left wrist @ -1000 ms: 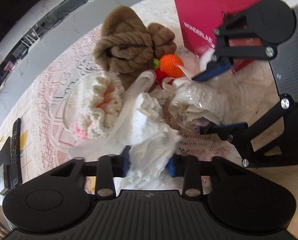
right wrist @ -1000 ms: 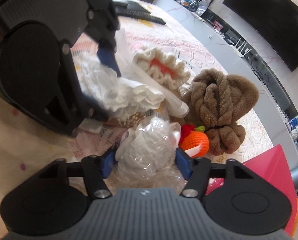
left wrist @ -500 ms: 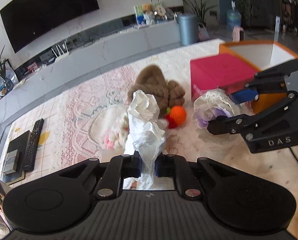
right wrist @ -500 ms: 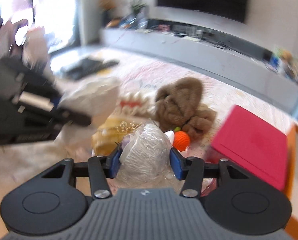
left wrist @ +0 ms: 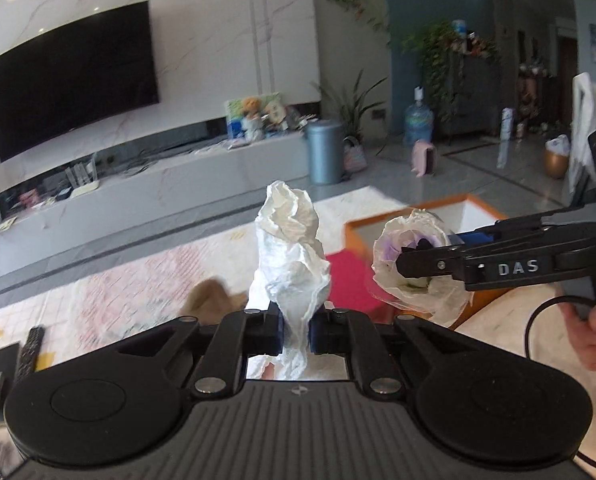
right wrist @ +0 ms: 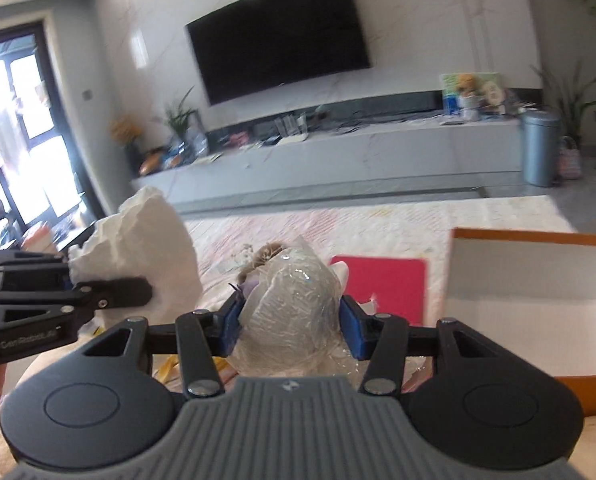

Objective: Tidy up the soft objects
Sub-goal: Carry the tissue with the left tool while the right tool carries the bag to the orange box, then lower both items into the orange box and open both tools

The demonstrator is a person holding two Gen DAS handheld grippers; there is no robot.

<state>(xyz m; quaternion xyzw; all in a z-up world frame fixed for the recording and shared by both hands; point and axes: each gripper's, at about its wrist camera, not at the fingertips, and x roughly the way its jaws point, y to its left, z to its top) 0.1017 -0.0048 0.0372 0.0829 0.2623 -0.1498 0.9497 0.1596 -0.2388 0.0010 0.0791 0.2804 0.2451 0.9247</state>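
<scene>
The left gripper (left wrist: 295,334) is clamped narrowly on the lower end of a crumpled white tissue wad (left wrist: 291,256), which stands upright above the jaws and hangs a little below them; gripping at the narrow base probably keeps the loose upper folds clear of the fingers. The right gripper (right wrist: 291,326) holds a plastic-wrapped bundle (right wrist: 291,312) with its jaws set fairly wide, the blue pads (right wrist: 230,326) pressing the bundle's two sides (the wider span suits the bulkier, rounder item). In the left wrist view the bundle (left wrist: 414,264) shows white and purple material at its forward end, just to the right of the tissue wad. Both items are raised clear of the lace-covered table (right wrist: 378,222), which suggests a carry phase toward storage. Ahead and to the right of the right gripper stands an orange-rimmed box (right wrist: 530,270) with a white interior; its visible inner wall and floor show no contents, though the near part is hidden behind the gripper body. A pink box (right wrist: 382,284) lies directly ahead of the right gripper, closed side up, its contents not visible. A brown plush item (left wrist: 211,300), blurred, lies on the table just ahead and left of the left gripper. The likely next step is release into the orange-rimmed box.
</scene>
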